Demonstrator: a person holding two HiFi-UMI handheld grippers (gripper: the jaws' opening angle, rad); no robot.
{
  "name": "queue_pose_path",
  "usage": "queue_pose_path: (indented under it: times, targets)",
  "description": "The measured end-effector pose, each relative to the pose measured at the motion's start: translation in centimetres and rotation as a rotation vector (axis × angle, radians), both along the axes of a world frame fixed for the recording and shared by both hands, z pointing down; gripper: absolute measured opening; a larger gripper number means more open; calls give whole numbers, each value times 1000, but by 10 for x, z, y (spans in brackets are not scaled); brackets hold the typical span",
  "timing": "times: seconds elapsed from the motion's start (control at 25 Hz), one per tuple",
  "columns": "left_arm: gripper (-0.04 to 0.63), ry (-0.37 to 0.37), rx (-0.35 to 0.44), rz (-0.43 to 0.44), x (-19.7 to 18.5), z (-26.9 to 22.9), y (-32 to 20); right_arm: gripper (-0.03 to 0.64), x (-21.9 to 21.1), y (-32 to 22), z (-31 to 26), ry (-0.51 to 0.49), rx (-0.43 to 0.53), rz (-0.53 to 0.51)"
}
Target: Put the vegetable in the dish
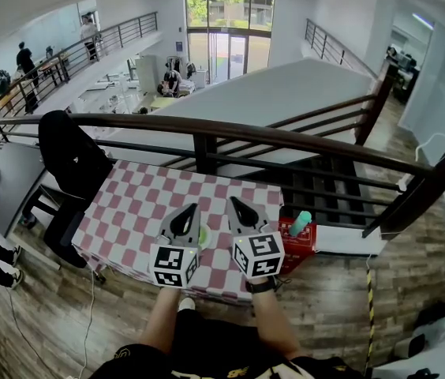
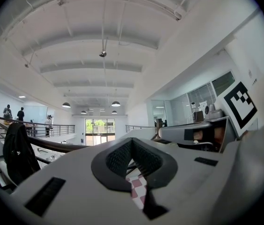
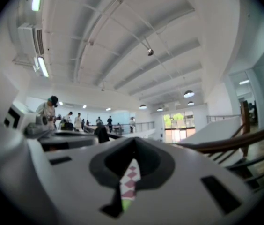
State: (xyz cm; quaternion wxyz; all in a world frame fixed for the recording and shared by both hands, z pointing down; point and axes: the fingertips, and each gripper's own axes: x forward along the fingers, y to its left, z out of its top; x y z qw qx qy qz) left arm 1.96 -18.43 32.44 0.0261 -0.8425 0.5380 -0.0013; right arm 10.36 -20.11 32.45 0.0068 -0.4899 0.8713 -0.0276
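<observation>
In the head view my two grippers hover side by side over the near edge of a table with a red-and-white checked cloth [image 1: 136, 204]. The left gripper [image 1: 193, 206] has its jaws closed tip to tip with nothing in them; in the left gripper view [image 2: 132, 139] only cloth shows through the slit. The right gripper [image 1: 232, 200] is likewise shut and empty [image 3: 134, 139]. A green dish [image 1: 204, 236] peeks out between the two grippers, mostly hidden by them, and shows as a green sliver [image 3: 127, 203] under the right jaws. I cannot make out any vegetable.
A red box [image 1: 297, 240] sits at the table's right end with a teal object [image 1: 301, 223] on it. A dark handrail [image 1: 207, 131] runs behind the table. A black jacket [image 1: 72, 160] hangs over a chair at the left.
</observation>
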Motion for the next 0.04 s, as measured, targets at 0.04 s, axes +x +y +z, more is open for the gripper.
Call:
queue_pose_path:
  times: [0.04]
  targets:
    - [18,0,1,-1,-1,-1,0,15,-1,0,0,1,-2,-1]
